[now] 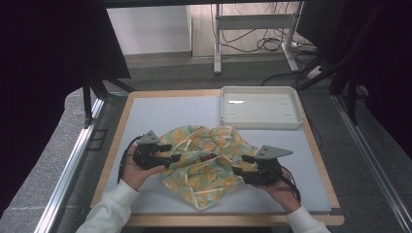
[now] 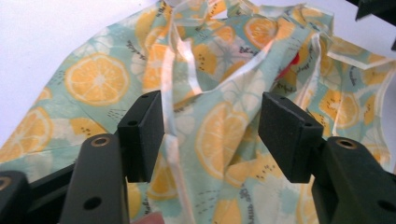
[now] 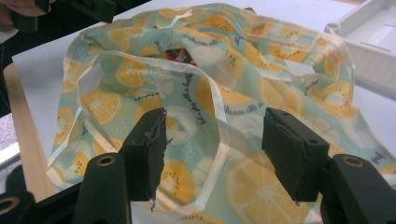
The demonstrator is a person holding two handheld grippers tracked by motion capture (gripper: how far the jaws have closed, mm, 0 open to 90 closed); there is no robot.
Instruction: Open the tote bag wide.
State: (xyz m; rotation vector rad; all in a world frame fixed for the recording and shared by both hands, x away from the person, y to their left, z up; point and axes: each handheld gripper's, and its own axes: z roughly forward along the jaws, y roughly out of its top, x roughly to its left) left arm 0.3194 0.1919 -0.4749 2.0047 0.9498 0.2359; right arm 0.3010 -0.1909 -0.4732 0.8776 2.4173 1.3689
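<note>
High view: your left gripper [image 1: 167, 154] sits at the left edge of the crumpled citrus-print fabric bag [image 1: 206, 162], lower centre of the frame, and your right gripper [image 1: 242, 165] at the bag's right edge. The bag lies on the pale grey table mat [image 1: 160, 109], with bare mat above it on the left and along both sides. A shallow white plastic tray [image 1: 261, 120] lies at the upper right, apart from the cloth.

Left gripper view: your jaws stand apart, released, with the bag's pale ribbon handle [image 2: 184, 60] looping in the centre beyond them and nothing pinched. White mat fills the upper left corner.

Right gripper view: your jaws are likewise spread and grasp nothing; a pale ribbon handle [image 3: 215, 102] runs down through the gap between them. The tray's corner [image 3: 369, 56] is at the upper right, the table's wooden edge [image 3: 23, 135] at the left.
</note>
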